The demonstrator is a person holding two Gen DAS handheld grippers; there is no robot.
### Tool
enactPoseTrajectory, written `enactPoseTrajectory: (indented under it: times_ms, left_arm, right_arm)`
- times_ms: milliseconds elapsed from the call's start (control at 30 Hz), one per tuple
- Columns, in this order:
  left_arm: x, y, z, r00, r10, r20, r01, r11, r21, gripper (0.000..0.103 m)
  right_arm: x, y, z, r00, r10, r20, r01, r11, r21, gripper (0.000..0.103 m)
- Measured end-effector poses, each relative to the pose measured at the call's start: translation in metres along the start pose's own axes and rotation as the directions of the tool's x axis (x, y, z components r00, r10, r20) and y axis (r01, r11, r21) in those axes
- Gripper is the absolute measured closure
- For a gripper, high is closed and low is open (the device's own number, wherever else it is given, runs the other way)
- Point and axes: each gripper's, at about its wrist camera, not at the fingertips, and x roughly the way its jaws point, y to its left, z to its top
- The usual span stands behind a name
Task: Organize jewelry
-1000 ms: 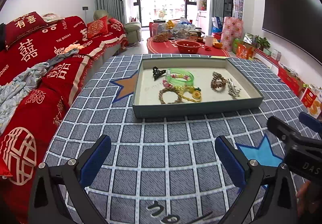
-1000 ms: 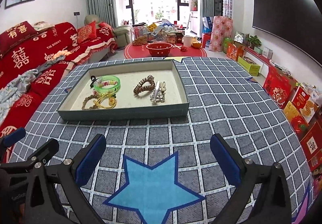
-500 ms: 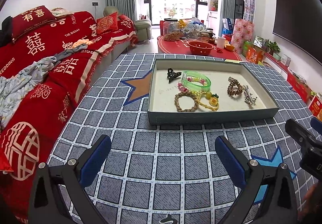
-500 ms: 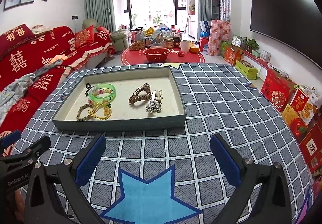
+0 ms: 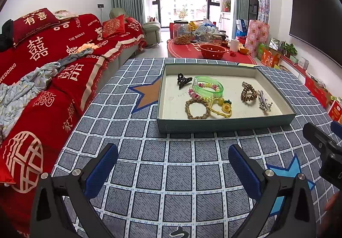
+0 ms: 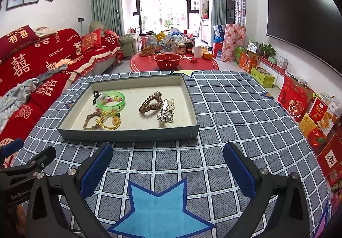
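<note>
A shallow grey-green tray (image 5: 224, 125) (image 6: 128, 134) lies on the checked cloth. It holds a green bangle (image 5: 207, 89) (image 6: 110, 101), a black claw clip (image 5: 182, 80), a braided tan bracelet (image 5: 197, 108) (image 6: 90, 121), a yellow hair tie with a flower (image 5: 224, 107) (image 6: 110, 122), a brown spiral hair tie (image 5: 248, 93) (image 6: 150, 105) and a silver clip (image 5: 264, 101) (image 6: 165, 114). My left gripper (image 5: 173, 165) is open, hovering short of the tray's near wall. My right gripper (image 6: 167, 163) is also open, empty, above a blue star.
A red sofa (image 5: 42, 62) borders the table on the left. Behind the tray a low red table (image 6: 175, 62) carries a red bowl and jars. Red boxes (image 6: 299, 101) line the right wall under a dark screen (image 6: 299, 17). Checked cloth spreads right of the tray.
Both grippers have drawn back and risen a little, so the tray sits farther off. In the left wrist view the tray has shifted right. Both stay open.
</note>
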Motion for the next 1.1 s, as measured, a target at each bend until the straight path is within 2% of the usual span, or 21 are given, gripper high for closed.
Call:
enactPoseTrajectory:
  times_ms: [1100]
  left_arm:
    - [-0.0015,0.0009,-0.0042,1.000,0.003,-0.007,-0.003,1.000,-0.001,0.000]
  right_arm:
    - [-0.0023,-0.0029,0.0006,1.000,0.000,-0.006,0.000,1.000,0.010,0.000]
